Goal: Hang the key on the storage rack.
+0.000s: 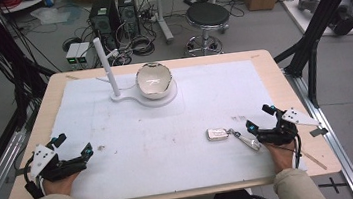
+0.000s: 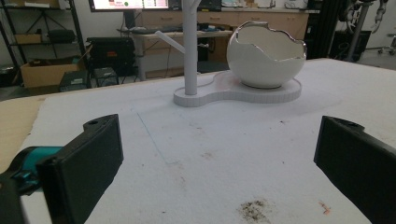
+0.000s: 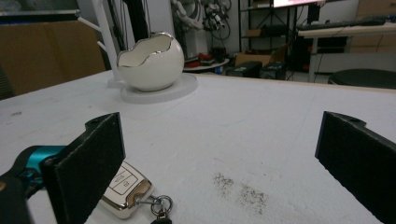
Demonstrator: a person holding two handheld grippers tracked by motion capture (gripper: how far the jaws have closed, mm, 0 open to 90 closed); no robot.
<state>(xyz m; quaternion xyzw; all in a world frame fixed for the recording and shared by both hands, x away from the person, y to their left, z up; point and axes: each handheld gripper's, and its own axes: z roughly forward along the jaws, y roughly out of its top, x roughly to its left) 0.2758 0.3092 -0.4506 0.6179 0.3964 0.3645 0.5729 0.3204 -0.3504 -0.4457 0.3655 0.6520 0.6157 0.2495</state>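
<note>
A white and silver car key fob [image 1: 217,134] lies on the white mat, with a key ring and a metal tag [image 1: 247,140] trailing to its right. My right gripper [image 1: 259,117] stands open just right of it, low over the mat. In the right gripper view the fob [image 3: 125,186] lies partly behind the left jaw, and the gripper [image 3: 219,158] holds nothing. My left gripper [image 1: 74,144] rests open near the front left corner, and its gripper [image 2: 219,154] is empty over bare mat. A white egg-shaped bowl [image 1: 153,80] sits on a white base with an upright post [image 1: 105,67].
The white mat [image 1: 167,125] covers most of the wooden table [image 1: 283,82]. Dark specks mark the mat [image 2: 254,210] and a patch [image 3: 238,189] between the right jaws. A black stool [image 1: 207,15] and computer towers [image 1: 112,13] stand on the floor beyond the far edge.
</note>
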